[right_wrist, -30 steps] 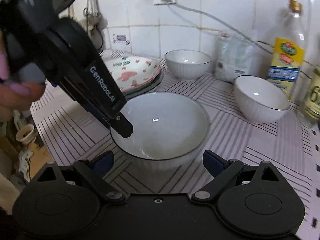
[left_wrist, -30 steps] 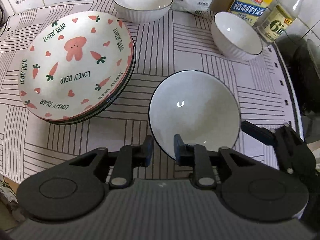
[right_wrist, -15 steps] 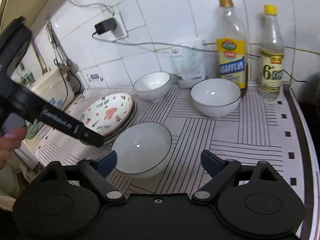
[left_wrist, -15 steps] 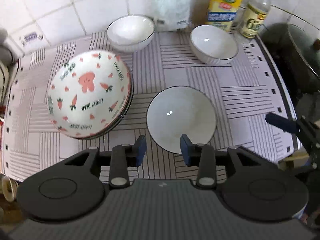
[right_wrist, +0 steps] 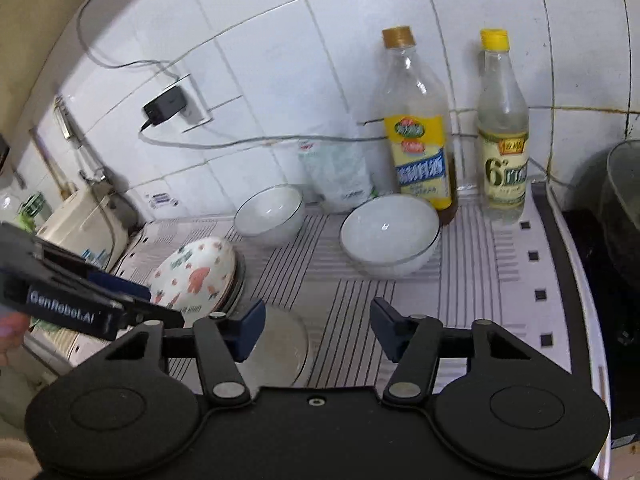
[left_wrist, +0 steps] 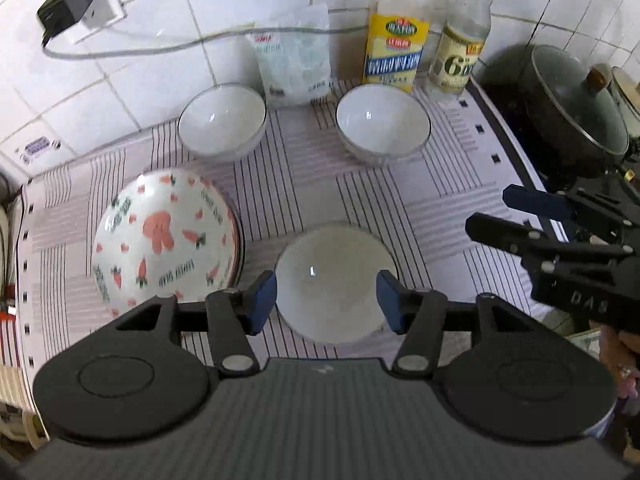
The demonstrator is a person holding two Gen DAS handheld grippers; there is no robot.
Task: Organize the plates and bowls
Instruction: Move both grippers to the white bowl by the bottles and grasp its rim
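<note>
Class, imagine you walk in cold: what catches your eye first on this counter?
The carrot-and-bunny patterned plate on the left of the striped mat, atop a plate stack. Three white bowls surround it: two by the wall, one nearest, below the left gripper, whose jaws are opening.

White tiled wall (right_wrist: 280,60), striped countertop (left_wrist: 304,184), perhaps cloth-covered

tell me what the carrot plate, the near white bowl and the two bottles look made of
Carrot plate: likely glazed ceramic, with a glossy printed pattern.
Near white bowl: likely glazed ceramic or porcelain; a bright glint and a thin dark rim line.
Yellow-label bottle and yellow-cap bottle: clear plastic or glass, hard to tell; see-through walls with paper labels.
</note>
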